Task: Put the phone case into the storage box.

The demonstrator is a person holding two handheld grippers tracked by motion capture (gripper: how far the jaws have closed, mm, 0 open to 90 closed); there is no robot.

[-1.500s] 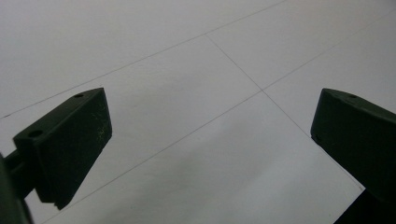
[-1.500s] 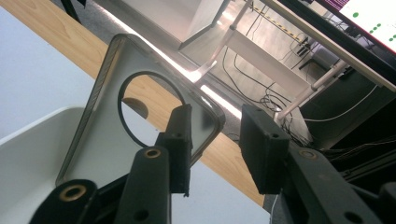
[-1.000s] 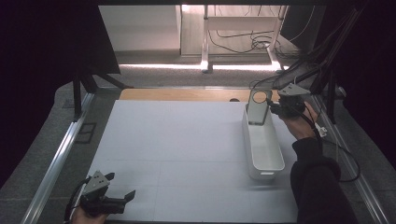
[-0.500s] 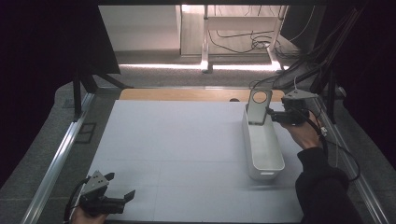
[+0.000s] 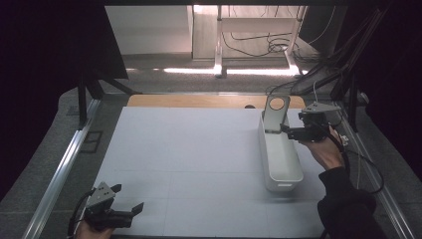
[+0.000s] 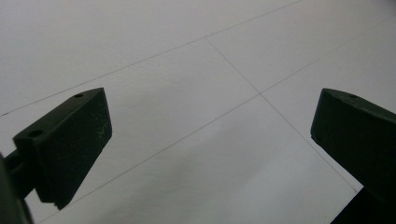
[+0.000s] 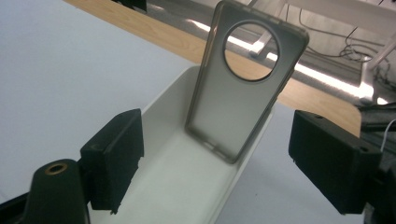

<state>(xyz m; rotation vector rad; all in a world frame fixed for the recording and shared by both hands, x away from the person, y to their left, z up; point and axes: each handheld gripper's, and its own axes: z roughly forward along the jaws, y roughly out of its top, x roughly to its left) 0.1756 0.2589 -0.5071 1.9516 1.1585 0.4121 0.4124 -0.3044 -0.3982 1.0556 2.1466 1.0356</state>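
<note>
Leaning against the far end wall of the white bin (image 5: 280,159), the phone case (image 7: 243,88) stands free; right gripper (image 7: 217,154) jaws, just opening, are apart beside it. Left gripper (image 5: 130,213) gapes empty, hand cut off.

The phone case's (image 7: 243,93) foot hides inside the bin (image 7: 177,182).

Dim high view with black upper corners; a bright light strip glares at top centre; close-ups slightly soft.
</note>
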